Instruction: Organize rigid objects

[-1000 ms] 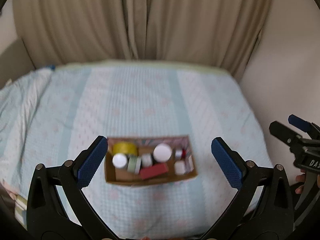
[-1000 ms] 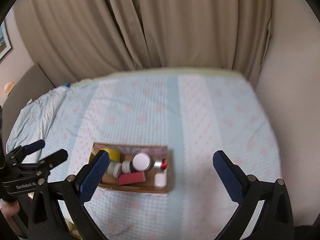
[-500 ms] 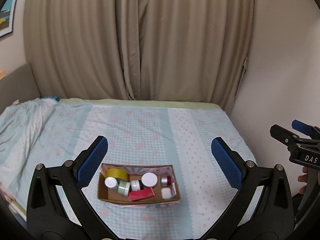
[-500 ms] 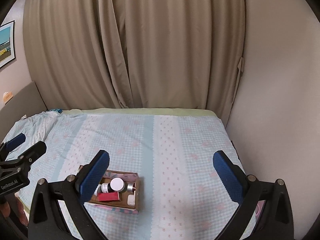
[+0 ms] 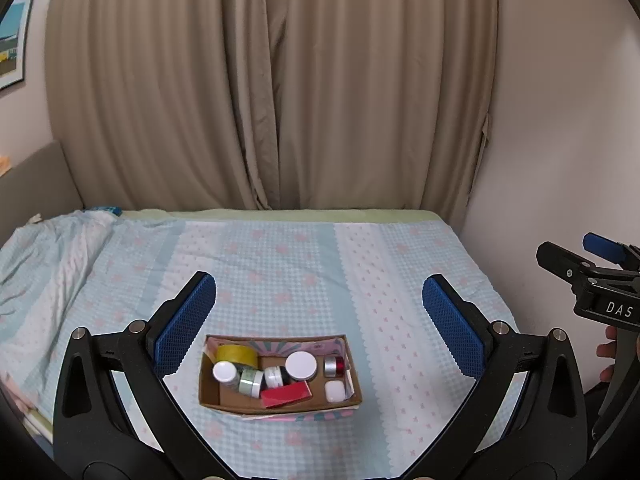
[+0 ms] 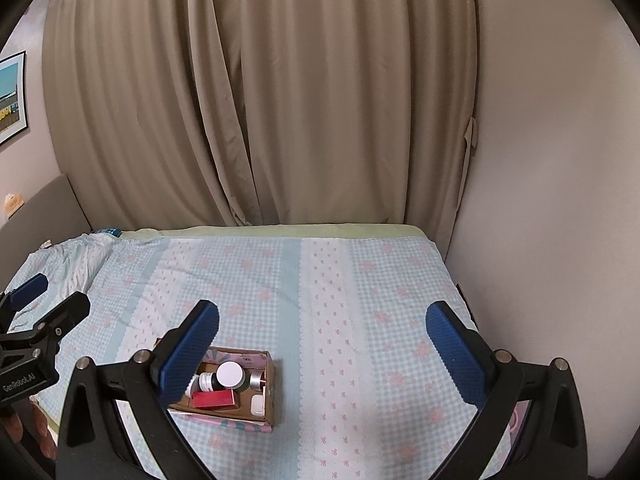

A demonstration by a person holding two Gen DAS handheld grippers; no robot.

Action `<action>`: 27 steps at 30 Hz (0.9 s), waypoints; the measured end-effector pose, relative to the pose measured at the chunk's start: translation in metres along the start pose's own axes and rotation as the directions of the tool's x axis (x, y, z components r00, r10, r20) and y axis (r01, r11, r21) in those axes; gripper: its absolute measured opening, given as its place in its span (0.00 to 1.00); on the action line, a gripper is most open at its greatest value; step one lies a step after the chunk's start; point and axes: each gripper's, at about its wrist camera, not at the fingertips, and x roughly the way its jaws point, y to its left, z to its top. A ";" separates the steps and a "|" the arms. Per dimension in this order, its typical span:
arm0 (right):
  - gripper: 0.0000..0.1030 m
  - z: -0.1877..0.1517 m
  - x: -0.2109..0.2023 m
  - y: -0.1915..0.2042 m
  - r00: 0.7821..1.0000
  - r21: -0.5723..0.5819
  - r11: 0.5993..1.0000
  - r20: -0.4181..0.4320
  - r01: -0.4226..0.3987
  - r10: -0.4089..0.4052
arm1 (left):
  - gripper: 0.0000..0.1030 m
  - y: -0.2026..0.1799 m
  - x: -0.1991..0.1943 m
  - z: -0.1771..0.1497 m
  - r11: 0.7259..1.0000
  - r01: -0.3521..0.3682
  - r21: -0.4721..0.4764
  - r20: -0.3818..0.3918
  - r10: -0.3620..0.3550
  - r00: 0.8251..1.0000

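Note:
A shallow cardboard box point(image 5: 212, 390) stands on the bed near its front edge. It holds a yellow tape roll point(image 5: 236, 355), several white-lidded jars point(image 5: 301, 364), a red flat box point(image 5: 286, 394), a small red and silver jar point(image 5: 333, 365) and a white case point(image 5: 335, 391). The box also shows in the right wrist view point(image 6: 267, 396). My left gripper point(image 5: 319, 326) is open and empty, held above and short of the box. My right gripper point(image 6: 322, 346) is open and empty, to the right of the box.
The bed point(image 5: 304, 264) carries a light blue checked sheet with pink flowers. A rumpled blanket point(image 5: 52, 256) lies at the far left. Beige curtains point(image 5: 280, 88) hang behind the bed. A wall point(image 6: 552, 200) runs along the right side. A headboard point(image 5: 36, 184) stands at left.
Both grippers have pulled back and tilted up from the box, which now sits lower and smaller in both views. More curtain and wall show. Both stay open.

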 end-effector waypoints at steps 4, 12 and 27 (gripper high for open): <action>1.00 0.000 0.002 0.001 1.000 0.003 1.000 -0.002 -0.003 0.003 | 1.00 0.000 0.001 0.002 1.000 -0.006 0.006 0.002 0.006 1.000; 1.00 0.003 0.002 0.004 1.000 -0.002 1.000 -0.004 -0.003 0.003 | 1.00 0.002 0.003 0.002 1.000 -0.008 0.009 0.004 0.008 1.000; 1.00 0.002 0.001 0.007 1.000 0.007 1.000 -0.006 -0.006 0.006 | 1.00 0.000 0.001 0.003 0.999 -0.028 0.020 0.019 0.027 0.999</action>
